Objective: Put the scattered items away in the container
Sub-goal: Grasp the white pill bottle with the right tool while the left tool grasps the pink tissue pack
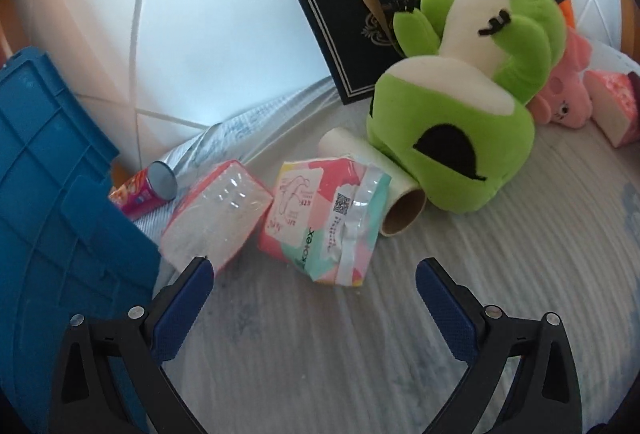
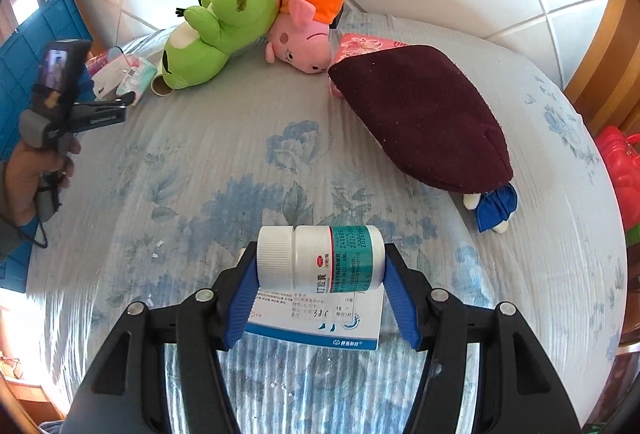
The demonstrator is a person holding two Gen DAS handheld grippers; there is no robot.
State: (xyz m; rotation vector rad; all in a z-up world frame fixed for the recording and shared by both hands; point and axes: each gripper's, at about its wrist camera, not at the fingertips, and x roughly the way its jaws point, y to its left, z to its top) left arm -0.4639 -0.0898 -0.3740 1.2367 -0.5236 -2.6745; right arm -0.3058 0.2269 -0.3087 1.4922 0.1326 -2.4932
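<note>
My right gripper (image 2: 320, 266) is shut on a white medicine bottle (image 2: 320, 258) with a teal label, held sideways between the blue pads above a white and blue medicine box (image 2: 320, 322). My left gripper (image 1: 314, 274) is open and empty, just short of a pink tissue pack (image 1: 216, 218) and a pink and teal pad pack (image 1: 326, 218). The left gripper also shows in the right wrist view (image 2: 128, 99). The blue container (image 1: 52, 169) stands at the left. A cardboard roll (image 1: 384, 185), a green plush (image 1: 456, 121) and a small pink can (image 1: 148, 189) lie nearby.
A black book (image 1: 360, 29) leans on the white headboard. A pink pig plush (image 2: 304, 41) with an orange top, a dark maroon cushion (image 2: 424, 113) and a blue cloth piece (image 2: 496, 205) lie on the floral bedsheet (image 2: 200, 173). Something red (image 2: 618, 169) sits beyond the bed's right edge.
</note>
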